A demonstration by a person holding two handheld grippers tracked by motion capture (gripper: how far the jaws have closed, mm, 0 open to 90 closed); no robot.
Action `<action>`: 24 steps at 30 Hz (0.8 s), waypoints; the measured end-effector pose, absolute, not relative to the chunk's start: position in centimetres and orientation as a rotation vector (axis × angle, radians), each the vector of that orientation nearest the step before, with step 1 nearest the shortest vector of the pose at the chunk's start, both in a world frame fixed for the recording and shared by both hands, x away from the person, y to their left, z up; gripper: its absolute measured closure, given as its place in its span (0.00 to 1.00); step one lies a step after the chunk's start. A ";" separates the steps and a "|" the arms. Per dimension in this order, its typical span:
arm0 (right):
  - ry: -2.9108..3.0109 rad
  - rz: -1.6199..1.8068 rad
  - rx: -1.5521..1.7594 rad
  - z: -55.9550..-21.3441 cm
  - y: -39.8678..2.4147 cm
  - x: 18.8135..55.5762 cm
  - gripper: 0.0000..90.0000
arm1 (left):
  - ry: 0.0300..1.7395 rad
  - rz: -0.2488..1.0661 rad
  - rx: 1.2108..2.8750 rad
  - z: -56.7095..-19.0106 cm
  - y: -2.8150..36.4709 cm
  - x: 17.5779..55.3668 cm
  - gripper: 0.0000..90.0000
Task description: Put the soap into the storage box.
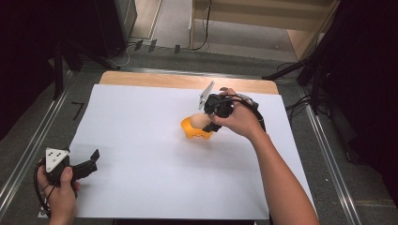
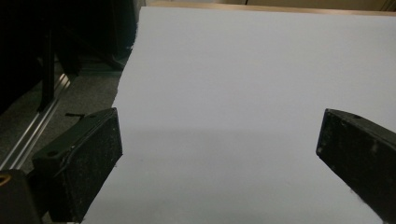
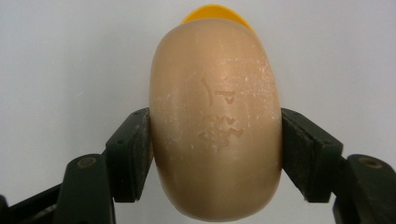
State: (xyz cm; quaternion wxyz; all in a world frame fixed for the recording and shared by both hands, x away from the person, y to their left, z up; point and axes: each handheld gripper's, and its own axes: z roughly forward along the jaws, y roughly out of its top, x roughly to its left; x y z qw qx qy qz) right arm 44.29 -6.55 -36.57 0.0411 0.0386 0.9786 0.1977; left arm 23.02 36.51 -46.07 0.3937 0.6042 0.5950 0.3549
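Left tongs (image 1: 89, 161) sit at the near left corner of the white sheet (image 1: 141, 140) that covers the desk (image 1: 187, 80), held low in the person's left hand (image 1: 60, 194); jaws stand wide apart with nothing between them, and the left gripper view shows bare white sheet in the gap, with the sheet's left edge and the grey floor (image 2: 88, 88) beyond it. Grey three-cornered plate on top of this gripper faces up. Farther in, right of the sheet's centre, the right hand (image 1: 239, 119) holds the right tongs (image 1: 211, 124), angled down toward the sheet. Right tongs (image 3: 215, 154) are clamped on a tan oval soap bar (image 3: 215, 121), one jaw pressed against each long side; the bar's face carries embossed characters, not legible. Soap bar (image 1: 199, 122) sits directly over a yellow-orange dish (image 1: 192, 130) that rests on the sheet; in the right gripper view only a rim of the dish (image 3: 215, 11) shows behind the bar's far end. Cannot tell whether bar and dish touch. Beyond the sheet's far edge, a strip of bare wooden desk.
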 end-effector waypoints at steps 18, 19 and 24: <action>3.022 0.541 0.132 -38.1 -5.3 45.0 0.37 | 1.508 0.895 1.531 -46.1 36.5 23.0 0.01; 3.024 0.537 0.126 -38.1 -5.2 45.1 0.37 | 1.508 0.895 1.532 -46.1 36.5 23.0 0.01; 3.032 0.524 0.125 -38.3 -4.9 45.2 0.37 | 1.507 0.893 1.532 -46.1 36.6 23.0 0.01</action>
